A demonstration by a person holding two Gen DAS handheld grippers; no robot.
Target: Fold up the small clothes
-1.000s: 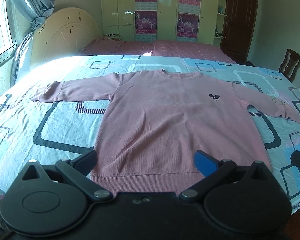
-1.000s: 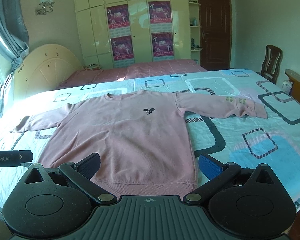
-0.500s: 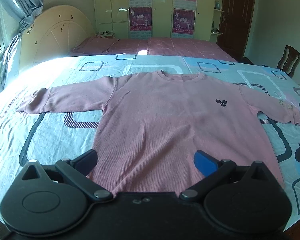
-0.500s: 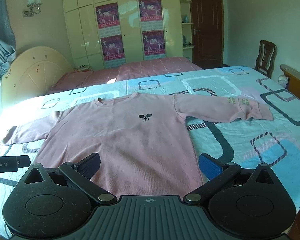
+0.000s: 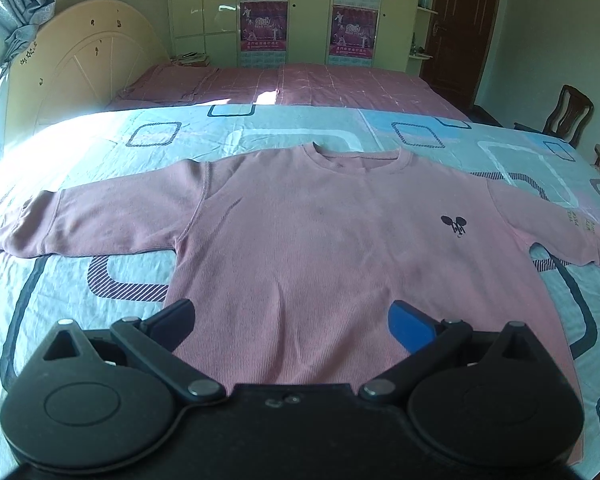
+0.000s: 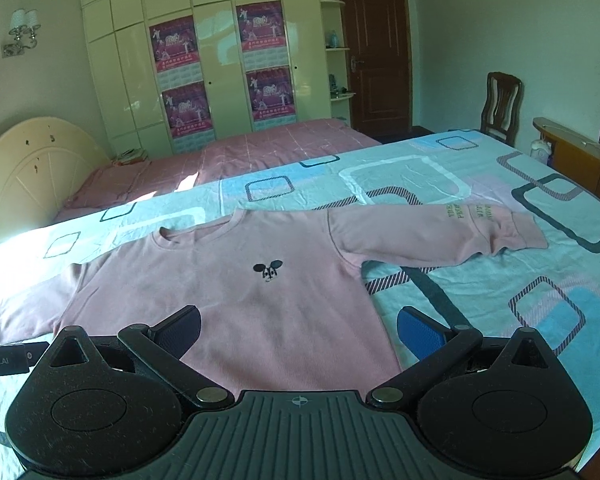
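Since a second ago you have carried both tools forward and in over the garment: the pink sweatshirt (image 5: pixel 320 248) fills more of each view, and its near hem, visible then, is now hidden beneath the tool bodies. The left tool (image 5: pixel 292 320) hangs over the lower body of the sweatshirt with its jaws spread wide, holding nothing; the right tool (image 6: pixel 298 330) stands likewise, jaws apart and empty, over the sweatshirt's lower right part. The sweatshirt lies flat, face up, on the bed (image 5: pixel 100 292) with its blue patterned sheet, neck opening far, both sleeves stretched out to left and right. Judgement: no fold is begun; this is the approach to a first grasp, probably at a sleeve or side edge. Markings: a small black mouse-head emblem (image 6: pixel 268 270) on the chest; yellow lettering near the right sleeve's cuff (image 6: pixel 470 212), too small to read with certainty; "Robot_AI" on the black bar (image 6: pixel 4 360) at the left edge of the right view; posters on the far wardrobe (image 6: pixel 180 80), text illegible.
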